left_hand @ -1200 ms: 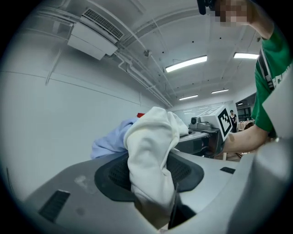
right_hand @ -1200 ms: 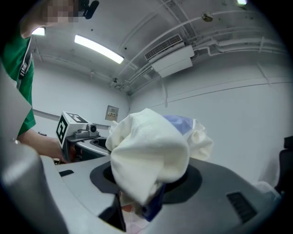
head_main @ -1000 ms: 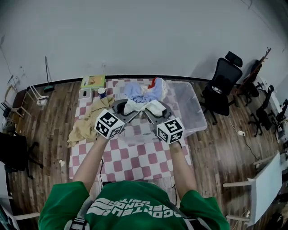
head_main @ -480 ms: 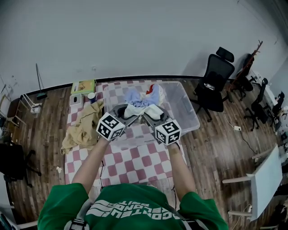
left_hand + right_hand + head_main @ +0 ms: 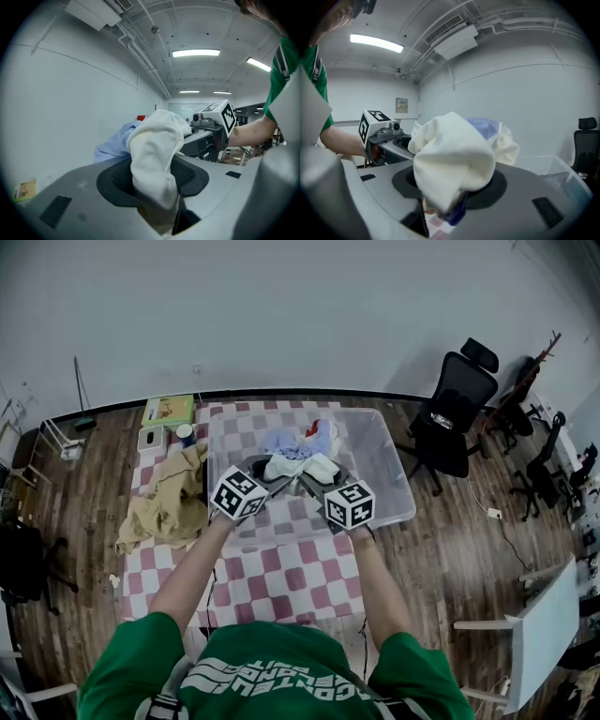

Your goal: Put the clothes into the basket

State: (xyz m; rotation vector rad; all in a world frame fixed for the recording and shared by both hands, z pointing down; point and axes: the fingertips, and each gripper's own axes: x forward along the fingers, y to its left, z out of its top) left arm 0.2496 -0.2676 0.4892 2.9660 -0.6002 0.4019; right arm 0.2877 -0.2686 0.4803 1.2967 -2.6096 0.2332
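Observation:
A bundle of clothes (image 5: pixel 298 454), white and pale blue with a bit of red, hangs between my two grippers over the clear plastic basket (image 5: pixel 386 457). My left gripper (image 5: pixel 265 474) is shut on a white fold (image 5: pixel 157 154) of the bundle. My right gripper (image 5: pixel 317 478) is shut on another white fold (image 5: pixel 450 159) with blue cloth behind it. A tan garment (image 5: pixel 169 502) lies crumpled at the left edge of the checkered table (image 5: pixel 281 563).
A yellow-green box (image 5: pixel 168 410), a small white box (image 5: pixel 150 437) and a cup (image 5: pixel 185 433) stand at the table's far left corner. A black office chair (image 5: pixel 457 409) stands right of the basket. White furniture (image 5: pixel 525 634) is at the lower right.
Both grippers have moved down and away from me with the bundle, which now hangs lower over the basket. The grip on the cloth is unchanged.

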